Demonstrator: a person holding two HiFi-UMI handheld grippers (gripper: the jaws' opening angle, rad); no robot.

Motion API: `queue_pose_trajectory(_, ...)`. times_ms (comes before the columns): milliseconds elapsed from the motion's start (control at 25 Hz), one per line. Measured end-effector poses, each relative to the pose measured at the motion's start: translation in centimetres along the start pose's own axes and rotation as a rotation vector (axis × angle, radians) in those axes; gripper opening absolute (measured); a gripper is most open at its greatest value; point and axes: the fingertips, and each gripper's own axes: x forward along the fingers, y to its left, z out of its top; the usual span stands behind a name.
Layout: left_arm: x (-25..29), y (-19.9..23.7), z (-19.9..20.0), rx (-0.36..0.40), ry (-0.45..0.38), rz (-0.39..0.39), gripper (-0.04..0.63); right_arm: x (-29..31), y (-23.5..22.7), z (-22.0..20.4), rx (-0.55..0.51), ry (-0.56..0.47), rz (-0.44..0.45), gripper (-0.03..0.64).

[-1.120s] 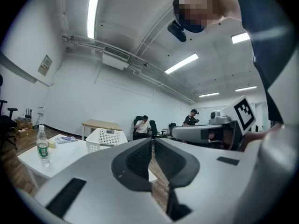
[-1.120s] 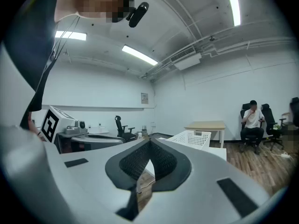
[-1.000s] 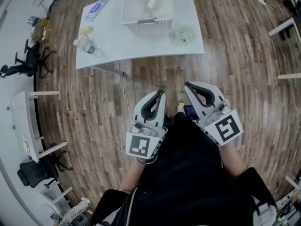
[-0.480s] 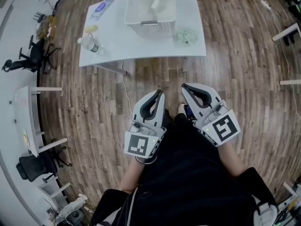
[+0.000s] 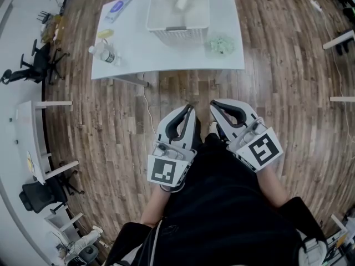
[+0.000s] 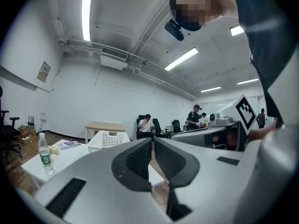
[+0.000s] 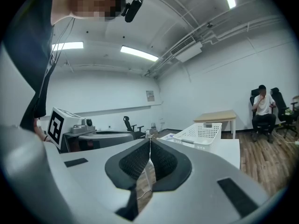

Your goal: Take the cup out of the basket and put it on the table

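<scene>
The right gripper [image 7: 150, 143] fills the lower half of the frame, its two grey jaws pressed together with nothing between the dark ribbed pads [image 7: 137, 163]. Just right of the tips, at centre right, a white perforated basket [image 7: 200, 133] stands on a white table [image 7: 230, 149]; what lies inside it cannot be made out. Behind it stands a wooden-topped table [image 7: 217, 115]. At the far right a person [image 7: 262, 107] sits on a chair above the wood floor [image 7: 261, 160]. At centre left the left gripper [image 7: 122, 137] lies level, bearing its marker cube [image 7: 57, 122]. Strip lights [image 7: 138, 53] cross the ceiling.
</scene>
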Motion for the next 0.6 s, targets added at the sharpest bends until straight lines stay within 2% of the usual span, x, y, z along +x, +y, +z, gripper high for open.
queue_pose_trajectory(360,3.8,5.6,0.4,0.005,0.011,-0.05,0.026,5.4,-2.8,1.3,-0.002,0.03,-0.02,0.025)
queue_pose_trajectory(600,6.5,9.3,1.7,0.037,0.01,-0.101,0.026,9.7,-4.7,2.8,-0.025,0.058,-0.05,0.025)
